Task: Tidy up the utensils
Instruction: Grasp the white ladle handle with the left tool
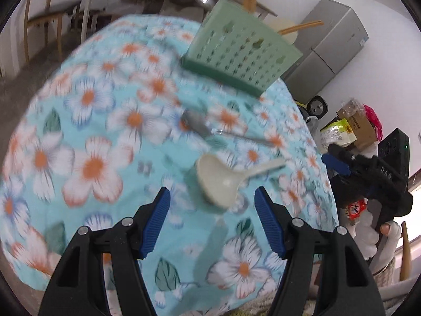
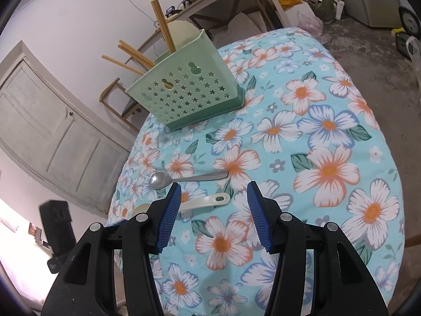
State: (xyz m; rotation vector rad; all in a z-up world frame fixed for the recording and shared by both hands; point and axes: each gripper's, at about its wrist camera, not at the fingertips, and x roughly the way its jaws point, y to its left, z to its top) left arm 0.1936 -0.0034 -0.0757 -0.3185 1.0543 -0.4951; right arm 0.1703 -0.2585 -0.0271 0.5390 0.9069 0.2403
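Two spoons lie on the flowered tablecloth (image 1: pixel 86 142) ahead of the left tongs (image 1: pixel 212 198), whose blue pads stand apart on nothing: a cream plastic spoon (image 1: pixel 223 181) just past the tips, a metal spoon (image 1: pixel 200 126) farther on, and the green utensil caddy (image 1: pixel 236 52) with chopsticks (image 1: pixel 300 27) beyond, the right tongs (image 1: pixel 339 158) off to the right. From the right wrist, the right tongs (image 2: pixel 214 192) also gape empty; its left pad (image 2: pixel 171 210) hides part of the one cream plastic spoon (image 2: pixel 208 201), the one metal spoon (image 2: pixel 184 179) lies just beyond, and the single green utensil caddy (image 2: pixel 184 92) stands well ahead to the left holding several chopsticks (image 2: pixel 136 55).

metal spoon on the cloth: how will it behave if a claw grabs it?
The metal spoon looks stiff, so it likely won't flex. It lies flat and thin on the soft flowered cloth, so pads may pinch fabric too. Its shiny surface could be slippery; the slim handle seems easier to grip than the bowl.
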